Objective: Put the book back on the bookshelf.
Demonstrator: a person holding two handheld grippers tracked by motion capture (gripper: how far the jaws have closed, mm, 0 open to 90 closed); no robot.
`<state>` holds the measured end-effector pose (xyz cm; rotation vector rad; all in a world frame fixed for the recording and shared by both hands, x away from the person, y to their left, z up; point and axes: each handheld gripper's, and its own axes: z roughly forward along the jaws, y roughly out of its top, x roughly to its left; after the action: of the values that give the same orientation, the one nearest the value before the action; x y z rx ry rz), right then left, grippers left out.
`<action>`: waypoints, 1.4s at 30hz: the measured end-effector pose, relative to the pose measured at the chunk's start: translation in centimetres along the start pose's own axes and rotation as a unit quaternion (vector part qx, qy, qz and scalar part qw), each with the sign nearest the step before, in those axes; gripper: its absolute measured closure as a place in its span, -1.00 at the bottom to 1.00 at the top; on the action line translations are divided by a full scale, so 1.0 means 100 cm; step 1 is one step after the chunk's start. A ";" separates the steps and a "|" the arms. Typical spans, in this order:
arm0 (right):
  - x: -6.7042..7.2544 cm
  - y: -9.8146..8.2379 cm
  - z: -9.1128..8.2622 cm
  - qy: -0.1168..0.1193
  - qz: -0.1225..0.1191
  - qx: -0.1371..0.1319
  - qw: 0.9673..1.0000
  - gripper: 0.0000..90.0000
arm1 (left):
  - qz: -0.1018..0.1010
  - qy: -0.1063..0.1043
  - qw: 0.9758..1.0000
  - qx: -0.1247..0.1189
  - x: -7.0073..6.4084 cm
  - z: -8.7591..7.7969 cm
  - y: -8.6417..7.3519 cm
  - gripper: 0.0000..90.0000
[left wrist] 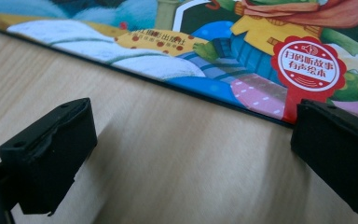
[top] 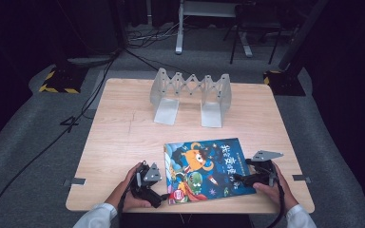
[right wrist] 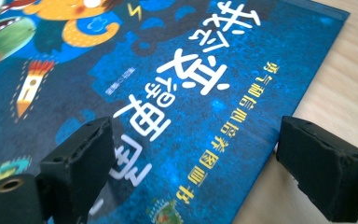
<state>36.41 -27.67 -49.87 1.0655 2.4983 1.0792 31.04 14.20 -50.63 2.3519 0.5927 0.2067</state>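
While the wooden table (top: pixel 123 128) lies bare across its middle, a grey folding book rack (top: pixel 191 95) stands near its far edge, upper centre of the high view. Lower centre, the picture book (top: pixel 204 168) lies flat by the near edge. Beside its left edge, the left gripper (top: pixel 145 183) gapes wide over wood. Straddling its right edge, the right gripper (top: pixel 253 175) stands wide, gripping nothing.

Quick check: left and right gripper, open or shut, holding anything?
Left gripper: open, empty, beside the picture book.
Right gripper: open, over the book's edge, not gripping.
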 end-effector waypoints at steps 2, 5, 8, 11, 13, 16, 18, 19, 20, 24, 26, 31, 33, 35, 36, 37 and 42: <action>0.000 0.005 0.005 0.004 -0.003 0.002 1.000 -0.75 | -0.004 0.001 1.000 -0.001 -0.003 -0.002 -0.002 -0.99; 0.002 0.019 0.019 0.011 -0.012 0.004 1.000 -0.76 | -0.002 0.001 1.000 0.000 -0.009 -0.008 -0.009 -0.99; 0.006 0.029 0.030 0.012 -0.014 0.004 1.000 -0.77 | -0.009 0.006 1.000 0.000 -0.009 -0.012 -0.014 -0.99; 0.009 0.028 0.032 0.011 -0.005 -0.007 1.000 -0.74 | -0.022 0.019 1.000 0.001 -0.004 -0.018 -0.021 -0.99; 0.008 0.023 0.026 0.014 -0.001 -0.010 1.000 -0.65 | -0.034 0.030 0.999 0.001 0.003 -0.022 -0.025 -0.99; 0.010 0.016 0.018 0.013 0.003 -0.011 1.000 -0.63 | -0.049 0.042 0.998 0.000 0.017 -0.026 -0.030 -0.99; 0.014 0.008 0.010 0.018 -0.004 -0.009 1.000 -0.63 | -0.057 0.051 0.997 0.000 0.028 -0.028 -0.031 -0.99; 0.016 0.005 0.007 0.020 -0.006 -0.006 1.000 -0.62 | -0.067 0.058 0.996 0.000 0.035 -0.028 -0.031 -0.99; 0.018 0.001 0.003 0.024 -0.010 -0.003 1.000 -0.62 | -0.071 0.062 0.996 0.000 0.039 -0.028 -0.031 -0.99; 0.026 -0.011 -0.010 0.031 -0.016 0.004 0.999 -0.59 | -0.101 0.084 0.991 -0.001 0.059 -0.026 -0.028 -0.99; 0.029 -0.016 -0.014 0.029 -0.015 0.003 0.999 -0.59 | -0.102 0.082 0.991 0.000 0.065 -0.024 -0.025 -0.99; 0.038 -0.018 -0.014 0.004 -0.067 0.019 0.998 -0.62 | -0.077 0.072 0.994 -0.010 0.075 -0.023 -0.016 -0.61; 0.037 -0.018 -0.014 0.006 -0.067 0.017 0.998 -0.63 | -0.071 0.064 0.995 -0.008 0.075 -0.021 -0.014 -0.50; 0.036 -0.019 -0.014 0.009 -0.067 0.012 0.998 -0.64 | -0.067 0.062 0.996 -0.004 0.076 -0.017 -0.009 -0.67; 0.036 -0.019 -0.013 0.010 -0.067 0.011 0.998 -0.64 | -0.068 0.059 0.996 -0.008 0.077 -0.015 -0.007 -0.60; 0.036 -0.019 -0.013 0.010 -0.070 0.012 0.997 -0.64 | -0.068 0.057 0.996 -0.010 0.078 -0.014 -0.005 -0.59; 0.035 -0.019 -0.013 0.011 -0.072 0.009 0.997 -0.65 | -0.079 0.045 0.995 -0.039 0.088 -0.008 0.011 -0.64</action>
<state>32.31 -26.84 -50.04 0.8665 2.5614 1.0336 38.91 18.09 -49.42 2.2181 0.7977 0.2591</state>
